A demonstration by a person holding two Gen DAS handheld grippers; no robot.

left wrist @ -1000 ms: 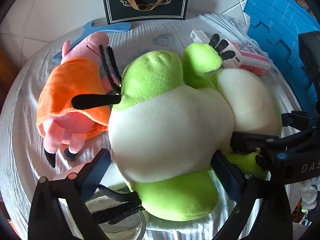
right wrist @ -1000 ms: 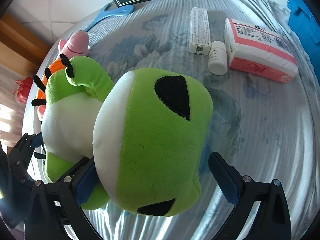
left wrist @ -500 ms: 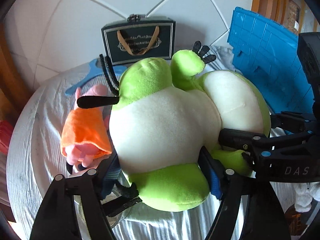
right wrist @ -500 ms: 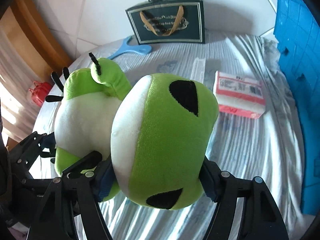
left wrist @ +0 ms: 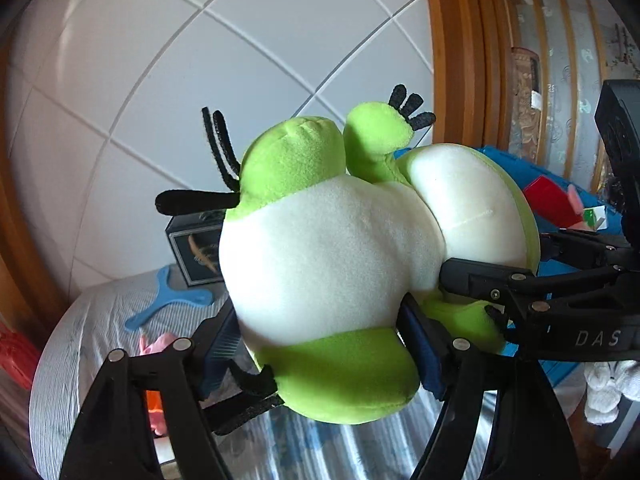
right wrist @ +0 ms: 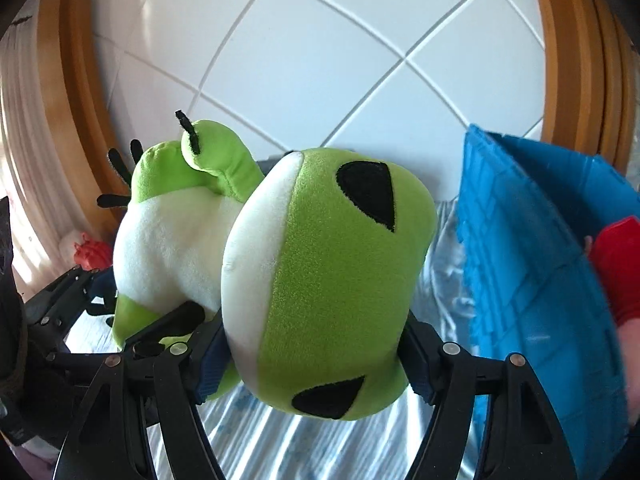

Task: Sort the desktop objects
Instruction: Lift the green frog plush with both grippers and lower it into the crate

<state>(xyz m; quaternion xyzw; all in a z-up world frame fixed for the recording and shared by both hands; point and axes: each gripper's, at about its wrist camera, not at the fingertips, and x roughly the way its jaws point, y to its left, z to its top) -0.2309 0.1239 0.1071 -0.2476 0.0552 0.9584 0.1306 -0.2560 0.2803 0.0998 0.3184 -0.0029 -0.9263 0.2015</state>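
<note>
A green and white frog plush (left wrist: pixel 328 264) hangs in the air above the cloth-covered table (left wrist: pixel 80 340), held from both ends. My left gripper (left wrist: pixel 320 340) is shut on its white belly and green rump, the blue pads pressed into the fabric. My right gripper (right wrist: pixel 312 356) is shut on the frog's head (right wrist: pixel 332 280), which has two black eye patches. In the left wrist view the right gripper's black frame (left wrist: pixel 540 300) shows beside the frog's far side. The frog hides most of the table behind it.
A blue plastic crate (right wrist: pixel 528 260) stands at the right with a red item (right wrist: pixel 616 264) inside. On the table lie a dark gift box (left wrist: pixel 196 252), a blue hanger-like piece (left wrist: pixel 168 304) and a pink and orange plush (left wrist: pixel 156 392). A white tiled wall rises behind.
Both grippers closed on the frog and lifted it off the table. The views tilted upward, so the wall and the crate's inside now show and the table has dropped low.
</note>
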